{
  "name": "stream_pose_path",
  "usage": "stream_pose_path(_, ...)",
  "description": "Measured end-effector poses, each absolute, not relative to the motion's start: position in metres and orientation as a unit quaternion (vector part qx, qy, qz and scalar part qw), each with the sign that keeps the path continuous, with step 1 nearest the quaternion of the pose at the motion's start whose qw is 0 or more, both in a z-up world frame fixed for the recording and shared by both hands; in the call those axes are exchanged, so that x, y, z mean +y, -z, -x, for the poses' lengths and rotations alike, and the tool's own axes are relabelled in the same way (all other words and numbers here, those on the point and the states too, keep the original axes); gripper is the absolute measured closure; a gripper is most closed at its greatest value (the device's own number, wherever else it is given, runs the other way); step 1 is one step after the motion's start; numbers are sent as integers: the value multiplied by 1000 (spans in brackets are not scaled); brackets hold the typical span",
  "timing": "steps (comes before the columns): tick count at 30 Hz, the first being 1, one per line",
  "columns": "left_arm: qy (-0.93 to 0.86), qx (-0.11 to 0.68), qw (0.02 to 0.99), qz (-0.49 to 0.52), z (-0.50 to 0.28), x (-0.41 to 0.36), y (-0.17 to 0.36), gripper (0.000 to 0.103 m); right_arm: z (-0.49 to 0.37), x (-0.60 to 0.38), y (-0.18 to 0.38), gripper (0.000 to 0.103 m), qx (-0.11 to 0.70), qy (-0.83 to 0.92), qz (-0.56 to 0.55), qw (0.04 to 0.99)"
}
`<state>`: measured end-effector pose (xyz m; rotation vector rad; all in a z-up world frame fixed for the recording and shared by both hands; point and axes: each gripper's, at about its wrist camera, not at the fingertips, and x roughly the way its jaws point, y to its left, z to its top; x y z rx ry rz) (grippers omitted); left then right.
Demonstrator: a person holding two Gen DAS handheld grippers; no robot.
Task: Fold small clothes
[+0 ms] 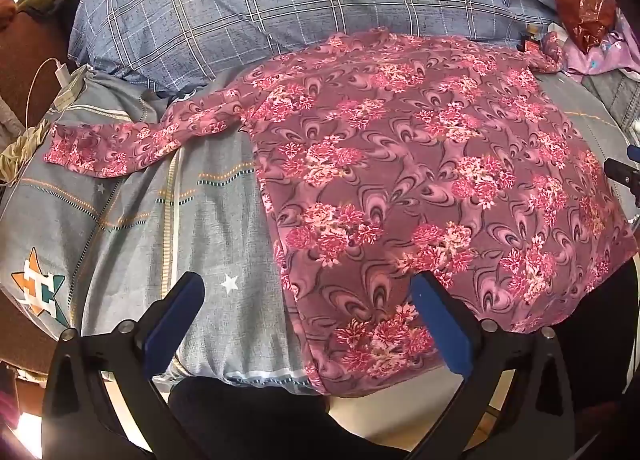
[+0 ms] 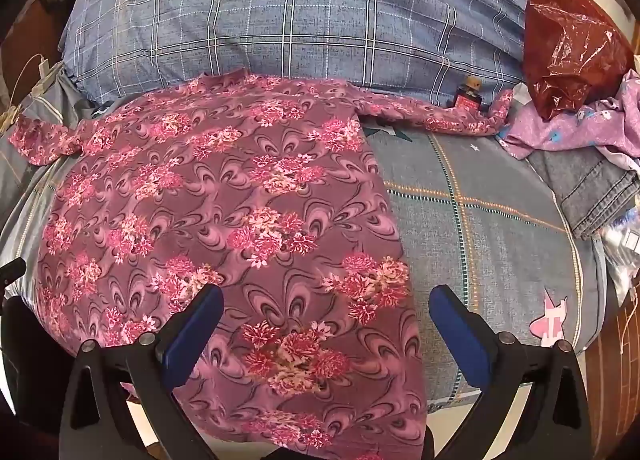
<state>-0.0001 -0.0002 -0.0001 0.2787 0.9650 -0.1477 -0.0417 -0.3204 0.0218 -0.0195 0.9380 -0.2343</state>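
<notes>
Both my tongs gape wide, holding nothing: left tongs [image 1: 306,296] over the floral shirt's [image 1: 420,179] near-left hem, right tongs [image 2: 326,308] over its near-right hem. It lies spread on the bed [image 2: 480,219], sleeves out.

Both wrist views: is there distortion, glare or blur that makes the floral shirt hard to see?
Left wrist view: strong fisheye bending curves the bed sheet and darkens the corners, yet the floral shirt stays sharp and evenly lit. Right wrist view: the same bending; glare sits only on the red plastic bag, and the shirt shows no blur.
</notes>
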Motion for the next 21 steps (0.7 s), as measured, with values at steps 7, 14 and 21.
stream_pose_path(7, 71, 464, 873, -131, 0, -2, 0, 0, 41, -320, -20, 0, 452, 112, 7, 885)
stream_pose_path(14, 73, 465, 872, -134, -1, -7, 4, 0, 41, -320, -19, 0, 453, 112, 6, 884)
stream_pose_path(21, 74, 461, 873, -139, -1, -7, 3, 0, 41, -321, -18, 0, 454, 112, 4, 884)
